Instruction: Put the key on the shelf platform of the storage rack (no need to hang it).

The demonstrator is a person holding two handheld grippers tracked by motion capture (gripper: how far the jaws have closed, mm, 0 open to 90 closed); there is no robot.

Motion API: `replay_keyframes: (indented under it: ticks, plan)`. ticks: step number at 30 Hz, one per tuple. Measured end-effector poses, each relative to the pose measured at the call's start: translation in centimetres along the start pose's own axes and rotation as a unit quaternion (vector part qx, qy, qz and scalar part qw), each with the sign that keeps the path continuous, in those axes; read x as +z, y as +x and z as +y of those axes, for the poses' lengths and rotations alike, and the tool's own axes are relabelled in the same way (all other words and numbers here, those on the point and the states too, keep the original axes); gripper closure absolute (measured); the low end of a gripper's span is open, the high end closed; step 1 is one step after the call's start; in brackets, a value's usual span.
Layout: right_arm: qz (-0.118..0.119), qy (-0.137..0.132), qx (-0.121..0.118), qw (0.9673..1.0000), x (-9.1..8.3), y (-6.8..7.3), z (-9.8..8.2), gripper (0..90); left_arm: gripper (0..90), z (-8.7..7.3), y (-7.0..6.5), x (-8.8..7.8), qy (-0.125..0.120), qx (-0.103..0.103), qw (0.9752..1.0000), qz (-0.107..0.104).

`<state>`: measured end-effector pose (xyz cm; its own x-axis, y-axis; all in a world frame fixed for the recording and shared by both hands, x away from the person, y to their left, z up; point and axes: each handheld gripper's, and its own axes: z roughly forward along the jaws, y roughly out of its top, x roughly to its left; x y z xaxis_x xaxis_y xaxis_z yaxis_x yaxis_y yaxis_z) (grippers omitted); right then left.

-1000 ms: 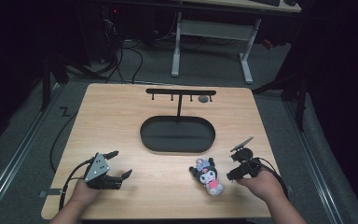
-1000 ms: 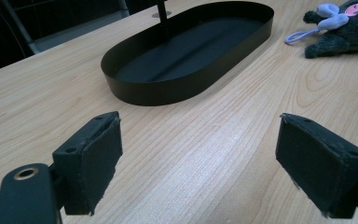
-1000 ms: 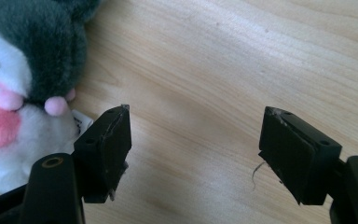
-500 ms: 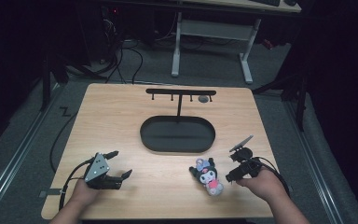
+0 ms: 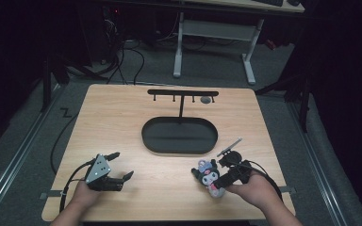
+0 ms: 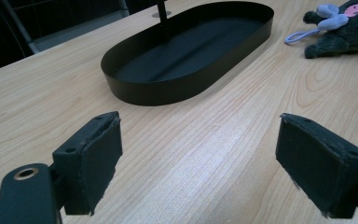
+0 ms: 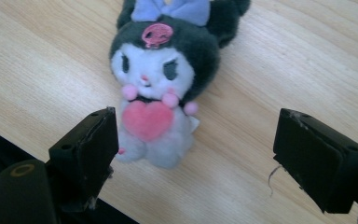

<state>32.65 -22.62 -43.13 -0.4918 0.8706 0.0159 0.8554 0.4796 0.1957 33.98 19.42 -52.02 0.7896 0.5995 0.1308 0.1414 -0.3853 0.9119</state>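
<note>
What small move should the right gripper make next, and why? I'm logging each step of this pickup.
Probably ease the right gripper forward and a little toward its left finger, then close. Its fingers stand wide open, and the plush toy lies on the table just ahead of them, off-centre toward the left finger, not yet between them.

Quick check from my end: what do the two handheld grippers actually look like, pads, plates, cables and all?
Both are black. The left gripper carries a grey three-cornered plate on top and trails a black cable. The right gripper has a thin grey bar on top and a black cable too. Each has two blocky black pads with small screw holes.
</note>
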Motion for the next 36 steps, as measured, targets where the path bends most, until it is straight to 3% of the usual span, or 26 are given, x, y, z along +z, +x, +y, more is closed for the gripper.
replay_keyframes:
  ticks: [2,10,11,13,18,25,35,36]
  plan:
    - [0.003,0.001,-0.012,0.9999,0.3,0.2,0.0,14.8,15.4,0.0,0.0,0.0,0.0,0.0,1.0,0.0]
    - [0.011,0.014,-0.02,0.9996,2.1,1.9,-0.2,14.9,15.4,0.0,0.0,0.0,-0.001,-0.001,1.0,0.0]
    - [0.01,0.01,-0.043,0.999,2.5,1.8,-0.2,14.9,15.4,0.0,0.0,0.0,-0.001,-0.001,1.0,0.0]
    - [0.014,0.022,-0.029,0.9992,2.9,2.2,-0.4,14.9,15.4,0.0,0.0,0.0,-0.001,-0.001,1.0,0.0]
    - [0.015,0.025,-0.043,0.9987,4.2,2.3,-0.8,15.0,15.4,0.0,0.0,0.0,-0.001,-0.001,1.0,0.0]
    - [0.01,0.029,-0.029,0.9991,5.3,2.3,-1.3,17.4,15.4,0.0,0.0,0.0,-0.002,0.0,1.0,0.0]
    - [-0.001,0.025,-0.035,0.9991,5.1,2.3,-1.3,27.0,15.4,0.0,0.0,0.0,-0.002,0.0,1.0,0.0]
    - [-0.004,0.023,-0.034,0.9991,5.1,2.3,-1.3,32.7,15.4,0.0,0.0,0.0,-0.002,0.0,1.0,0.001]
